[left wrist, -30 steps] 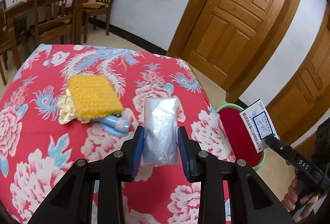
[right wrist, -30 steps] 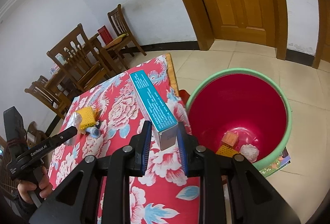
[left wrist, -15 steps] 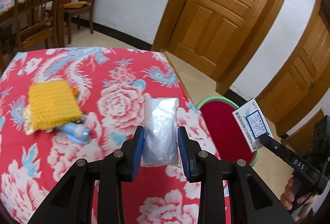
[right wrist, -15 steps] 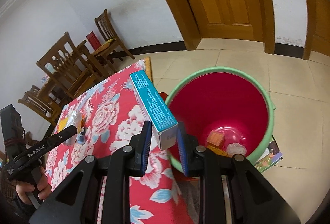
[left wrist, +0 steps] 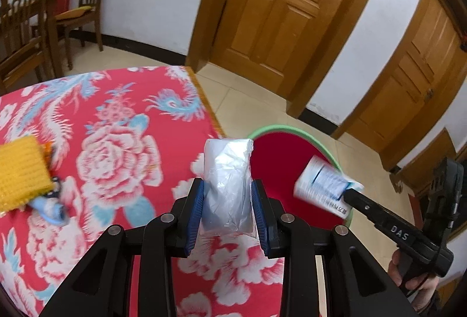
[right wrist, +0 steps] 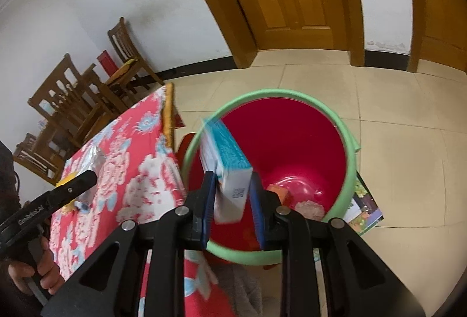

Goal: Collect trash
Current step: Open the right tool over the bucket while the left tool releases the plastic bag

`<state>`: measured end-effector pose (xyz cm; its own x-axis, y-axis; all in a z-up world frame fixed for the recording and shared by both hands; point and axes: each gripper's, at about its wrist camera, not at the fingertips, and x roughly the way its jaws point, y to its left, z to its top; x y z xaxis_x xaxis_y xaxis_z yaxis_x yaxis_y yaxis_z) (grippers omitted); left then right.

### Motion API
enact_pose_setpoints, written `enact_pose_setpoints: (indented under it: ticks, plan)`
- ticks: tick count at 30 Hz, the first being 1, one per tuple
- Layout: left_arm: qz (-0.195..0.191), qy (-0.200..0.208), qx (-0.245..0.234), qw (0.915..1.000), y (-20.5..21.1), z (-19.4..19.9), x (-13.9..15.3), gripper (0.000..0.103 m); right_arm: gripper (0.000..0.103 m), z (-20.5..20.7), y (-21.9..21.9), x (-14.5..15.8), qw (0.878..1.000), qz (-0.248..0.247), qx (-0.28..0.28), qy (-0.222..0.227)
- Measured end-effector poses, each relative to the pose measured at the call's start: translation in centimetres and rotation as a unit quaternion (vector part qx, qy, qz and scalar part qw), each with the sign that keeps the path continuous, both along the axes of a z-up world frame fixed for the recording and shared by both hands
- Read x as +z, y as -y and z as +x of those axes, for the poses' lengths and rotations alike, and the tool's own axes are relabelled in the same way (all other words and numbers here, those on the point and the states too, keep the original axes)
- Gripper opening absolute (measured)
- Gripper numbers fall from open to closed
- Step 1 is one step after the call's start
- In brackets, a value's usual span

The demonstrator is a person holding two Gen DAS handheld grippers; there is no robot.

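Note:
My left gripper is shut on a clear plastic packet, held above the right edge of the red floral table. My right gripper is shut on a teal and white box, tilted over the red bucket with a green rim. The box also shows in the left wrist view, over the bucket. In the bucket lie an orange block and a crumpled wad. A yellow sponge and a blue wrapper lie on the table at left.
Wooden chairs and a table stand by the far wall. Wooden doors are behind the bucket. A printed sheet lies on the tiled floor under the bucket.
Both grippers have moved right toward the bucket. The box has gone from above the table edge to over the bucket's opening and tilted. The packet now reaches the table's right edge.

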<state>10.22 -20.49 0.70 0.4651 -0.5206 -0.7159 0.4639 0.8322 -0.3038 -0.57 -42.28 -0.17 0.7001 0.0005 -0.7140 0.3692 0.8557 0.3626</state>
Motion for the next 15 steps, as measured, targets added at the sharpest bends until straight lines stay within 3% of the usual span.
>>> enact_pose_setpoints:
  ticks: [3, 15]
  plan:
    - [0.006, -0.006, -0.015, 0.9999, 1.5, -0.1, -0.6, 0.033, 0.025, -0.1, 0.4, -0.4, 1.0, -0.02, -0.014, -0.007]
    - [0.021, -0.028, -0.066, 0.9972, 6.7, -0.1, -3.1, 0.034, 0.026, -1.1, 2.1, -1.0, 0.999, -0.005, -0.031, -0.007]
